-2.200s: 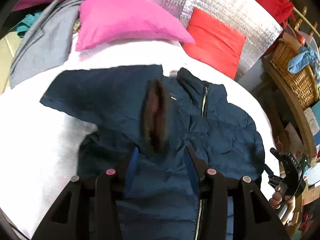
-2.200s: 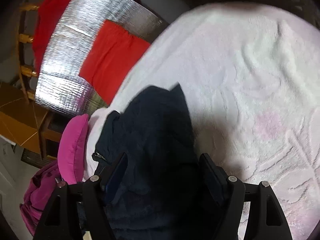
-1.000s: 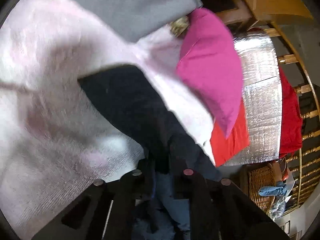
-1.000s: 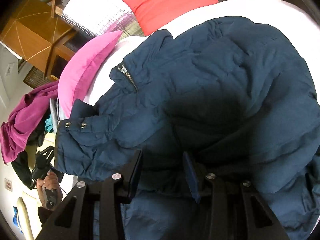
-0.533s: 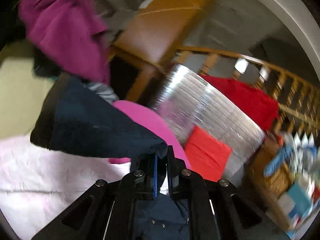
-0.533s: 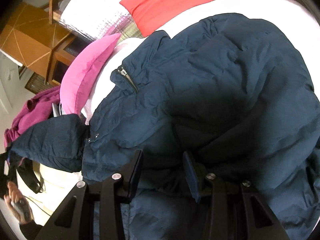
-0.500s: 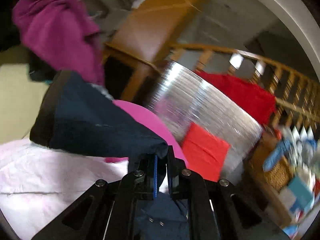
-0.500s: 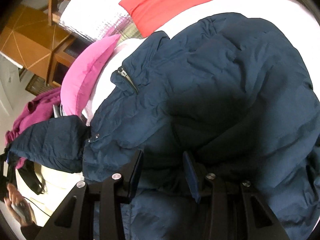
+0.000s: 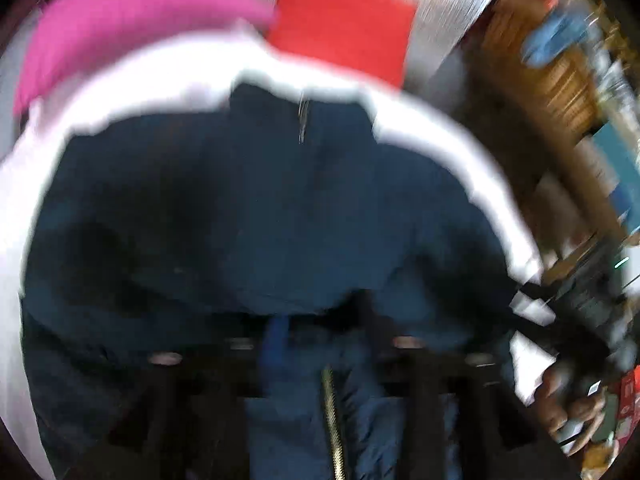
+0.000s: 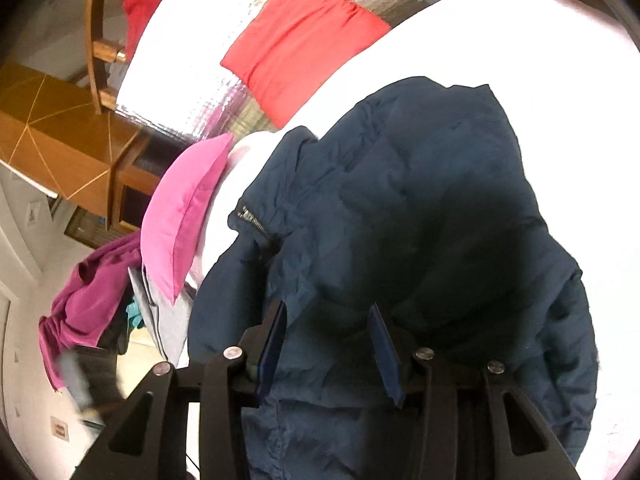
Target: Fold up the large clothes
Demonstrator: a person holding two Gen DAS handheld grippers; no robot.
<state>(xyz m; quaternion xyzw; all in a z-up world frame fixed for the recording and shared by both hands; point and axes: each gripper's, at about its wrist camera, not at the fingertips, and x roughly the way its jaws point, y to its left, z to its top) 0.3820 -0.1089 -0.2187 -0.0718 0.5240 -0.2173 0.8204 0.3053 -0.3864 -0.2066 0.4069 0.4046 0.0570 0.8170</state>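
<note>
A navy puffer jacket [image 9: 260, 208] lies on a white bedspread [image 9: 440, 128], collar and zip pointing away from me. The left wrist view is blurred by motion. My left gripper [image 9: 324, 332] hovers over the jacket's lower front with its fingers apart and nothing between them; a folded sleeve lies across the jacket just ahead of it. In the right wrist view the jacket [image 10: 420, 208] fills the middle. My right gripper [image 10: 328, 332] is open just above the jacket's fabric, holding nothing.
A pink pillow [image 10: 184, 216] and a red pillow [image 10: 296, 44] lean on a silver padded headboard [image 10: 224, 92]. Magenta and grey clothes [image 10: 92, 280] are piled at the bed's left side. A wicker basket [image 9: 560, 76] and shelves stand to the right.
My left gripper had lifted the jacket sleeve high. Now it has swung down over the jacket body, opened and let the sleeve go; the sleeve lies folded across the jacket. The right gripper stayed open.
</note>
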